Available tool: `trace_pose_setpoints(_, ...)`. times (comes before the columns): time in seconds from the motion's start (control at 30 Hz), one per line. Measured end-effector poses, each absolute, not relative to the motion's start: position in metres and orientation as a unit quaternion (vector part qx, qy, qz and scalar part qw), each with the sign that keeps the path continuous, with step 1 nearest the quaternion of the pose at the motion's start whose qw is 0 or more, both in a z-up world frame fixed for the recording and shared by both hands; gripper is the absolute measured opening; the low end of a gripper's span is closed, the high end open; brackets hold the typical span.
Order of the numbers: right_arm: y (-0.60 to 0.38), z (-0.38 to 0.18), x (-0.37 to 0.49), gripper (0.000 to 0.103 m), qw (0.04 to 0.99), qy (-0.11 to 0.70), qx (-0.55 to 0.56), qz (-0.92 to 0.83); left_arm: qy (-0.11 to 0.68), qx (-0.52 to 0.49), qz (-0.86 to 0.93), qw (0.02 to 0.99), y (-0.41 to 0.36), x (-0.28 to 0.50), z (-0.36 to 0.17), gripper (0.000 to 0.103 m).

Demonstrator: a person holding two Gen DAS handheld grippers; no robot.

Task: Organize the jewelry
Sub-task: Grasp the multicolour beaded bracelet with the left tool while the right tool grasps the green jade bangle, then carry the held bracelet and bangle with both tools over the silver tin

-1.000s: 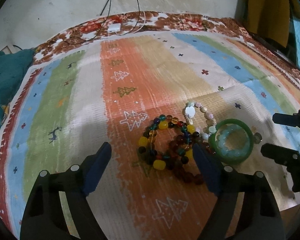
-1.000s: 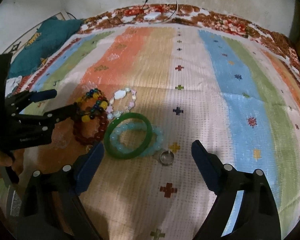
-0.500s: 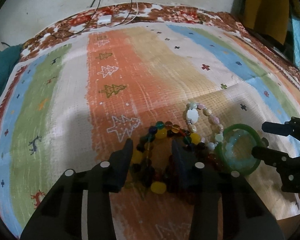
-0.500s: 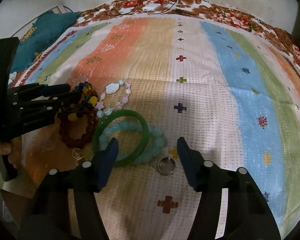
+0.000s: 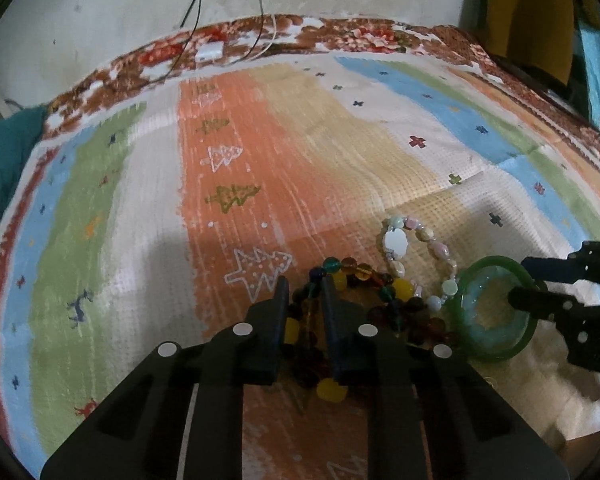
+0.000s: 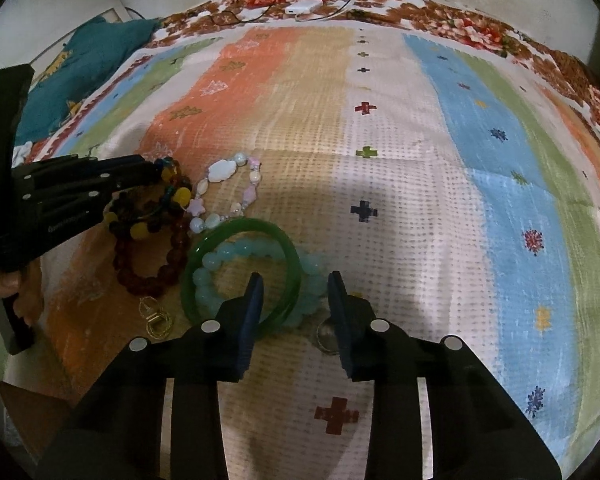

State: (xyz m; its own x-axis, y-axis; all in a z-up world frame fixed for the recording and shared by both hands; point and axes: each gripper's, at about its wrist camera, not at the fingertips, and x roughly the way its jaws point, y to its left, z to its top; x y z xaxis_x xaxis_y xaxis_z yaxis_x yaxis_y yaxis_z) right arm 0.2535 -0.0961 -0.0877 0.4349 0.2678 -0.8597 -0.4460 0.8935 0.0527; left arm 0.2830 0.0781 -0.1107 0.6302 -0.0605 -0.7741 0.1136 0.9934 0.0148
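Left wrist view: left gripper (image 5: 305,294) fingers nearly together, pinching a strand of the multicolour bead bracelet (image 5: 342,304). Beads are round, mixed yellow, amber, teal and dark blue, some translucent. The bracelet lies in a loose tangle on the orange stripe of the striped blanket (image 5: 260,152), partly over a dark red bead bracelet (image 5: 428,326) at its 4 o'clock.

At 1 o'clock from the pinch lies a pastel bead bracelet (image 5: 418,252): pale pink, cream and mint beads of irregular shape, with one large flat white piece. Its lower end touches the multicolour beads.

At 3 o'clock sits the green bangle (image 5: 496,308), smooth, glossy, translucent. The right gripper (image 5: 522,284) reaches in from the right edge, one finger inside the ring, one outside.

Right wrist view: right gripper (image 6: 296,300) fingers part-open, straddling the near rim of the green bangle (image 6: 242,274); whether the pads touch it I cannot tell. A pale aqua bead bracelet (image 6: 240,254) of round milky beads lies under and inside the bangle, spilling past its right rim. A small silver ring (image 6: 327,338) lies on the blanket beside the right finger. At 9 o'clock from the bangle, the dark red bracelet (image 6: 152,266) forms an open loop; a gold clasp-like piece (image 6: 156,318) lies just below it. The left gripper (image 6: 140,178) enters from 9 o'clock, tips at the multicolour beads (image 6: 172,196).
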Motion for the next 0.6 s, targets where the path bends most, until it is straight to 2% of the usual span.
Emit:
trace_pose_setpoints(0.23, -0.0954, -0.0865, 0.2534, 0.025, 0.843, 0.483, -0.098, 0.215, 0.432, 0.047, -0.045, 0.899, 0.0739, 0.2837, -0.1148, 0.013)
trace_pose_setpoints(0.37, -0.0970, -0.0867, 0.2531, 0.011, 0.844, 0.480, -0.106, 0.216, 0.430, 0.042, -0.046, 0.901, 0.0754, 0.2830, -0.1141, 0.010)
trace_pose_setpoints(0.6, -0.0987, -0.0869, 0.2534, 0.009, 0.842, 0.481, -0.102, 0.220, 0.423, 0.035, -0.045, 0.904, 0.0771, 0.2807, -0.1093, 0.009)
